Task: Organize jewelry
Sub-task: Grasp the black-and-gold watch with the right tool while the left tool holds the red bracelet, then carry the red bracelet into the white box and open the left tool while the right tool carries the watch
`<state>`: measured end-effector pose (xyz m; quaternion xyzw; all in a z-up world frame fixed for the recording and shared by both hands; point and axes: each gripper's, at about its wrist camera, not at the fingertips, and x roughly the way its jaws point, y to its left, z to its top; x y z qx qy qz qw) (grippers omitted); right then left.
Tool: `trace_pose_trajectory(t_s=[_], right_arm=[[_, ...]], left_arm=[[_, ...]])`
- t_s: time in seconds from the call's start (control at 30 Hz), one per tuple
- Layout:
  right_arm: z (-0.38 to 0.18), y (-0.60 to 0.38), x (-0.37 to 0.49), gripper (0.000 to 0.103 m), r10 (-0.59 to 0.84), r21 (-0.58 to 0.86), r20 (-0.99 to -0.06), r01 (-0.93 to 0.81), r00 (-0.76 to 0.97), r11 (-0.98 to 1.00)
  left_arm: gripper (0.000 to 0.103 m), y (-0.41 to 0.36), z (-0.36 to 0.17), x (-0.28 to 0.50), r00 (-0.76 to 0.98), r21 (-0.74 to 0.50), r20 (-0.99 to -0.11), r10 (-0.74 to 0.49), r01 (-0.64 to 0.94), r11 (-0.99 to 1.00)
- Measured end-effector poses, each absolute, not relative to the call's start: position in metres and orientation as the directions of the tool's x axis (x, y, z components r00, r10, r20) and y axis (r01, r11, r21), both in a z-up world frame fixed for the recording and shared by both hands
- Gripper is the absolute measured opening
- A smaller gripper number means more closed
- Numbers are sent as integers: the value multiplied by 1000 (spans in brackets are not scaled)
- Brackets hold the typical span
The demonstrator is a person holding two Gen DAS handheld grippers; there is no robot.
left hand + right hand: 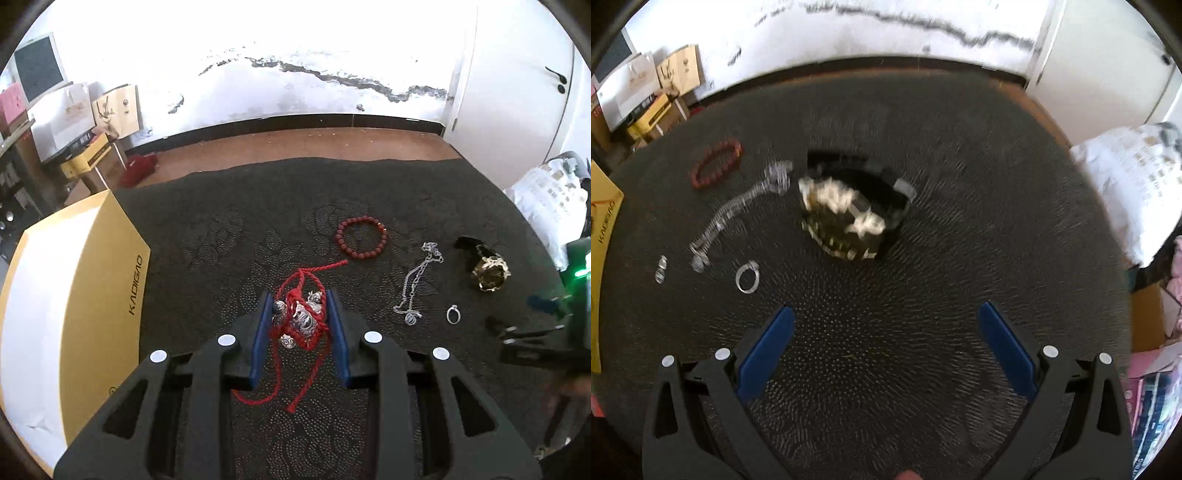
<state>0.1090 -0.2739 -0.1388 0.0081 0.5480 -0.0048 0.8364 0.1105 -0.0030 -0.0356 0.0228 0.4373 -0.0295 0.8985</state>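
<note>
My left gripper (299, 299) is shut on a red cord bracelet with silver beads (301, 321), whose loose cord ends hang below the blue pads above the dark mat (221, 229). Farther right on the mat lie a red bead bracelet (361, 238), a silver chain necklace (417, 284), a silver ring (453, 314) and a gold-faced watch with a black strap (487, 271). My right gripper (886, 312) is open and holds nothing, low over the mat just short of the watch (849, 218). The ring (748, 277) and necklace (735, 214) lie to its left, blurred.
A yellow and white box (74, 295) stands along the mat's left side. A small silver piece (661, 269) lies near it. A white patterned bag (1126, 184) sits off the mat at the right. Cartons (114, 110) stand by the far wall.
</note>
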Motion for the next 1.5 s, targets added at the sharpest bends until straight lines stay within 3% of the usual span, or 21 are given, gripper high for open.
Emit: trace_pose_trajectory(t_s=[0.5, 0.53, 0.6, 0.67, 0.87, 1.23, 1.5], right_arm=[[-140, -272, 157, 97, -5, 11, -884, 31, 467, 999], [-138, -271, 155, 92, 3, 13, -882, 18, 471, 1000], [-132, -262, 151, 66, 16, 8, -875, -19, 483, 1000], [-131, -257, 148, 63, 10, -2, -879, -24, 476, 1000], [-115, -250, 136, 62, 3, -15, -859, -32, 512, 999], [-30, -177, 106, 62, 125, 45, -824, -156, 553, 987], [25, -70, 81, 62, 275, 84, -786, -345, 554, 935]], left_arm=[[30, 6, -38, 108, 609, 3, -792, -39, 68, 998], [30, 5, -37, 108, 610, 3, -791, -40, 70, 998], [30, 4, -36, 107, 613, 5, -789, -40, 72, 997], [30, 3, -35, 106, 616, 9, -787, -39, 75, 997], [30, 1, -33, 100, 624, 23, -781, -32, 80, 997], [30, 40, 6, 76, 630, -15, -777, -5, -10, 1000], [30, 130, 60, 38, 641, 42, -752, 152, -184, 982]])
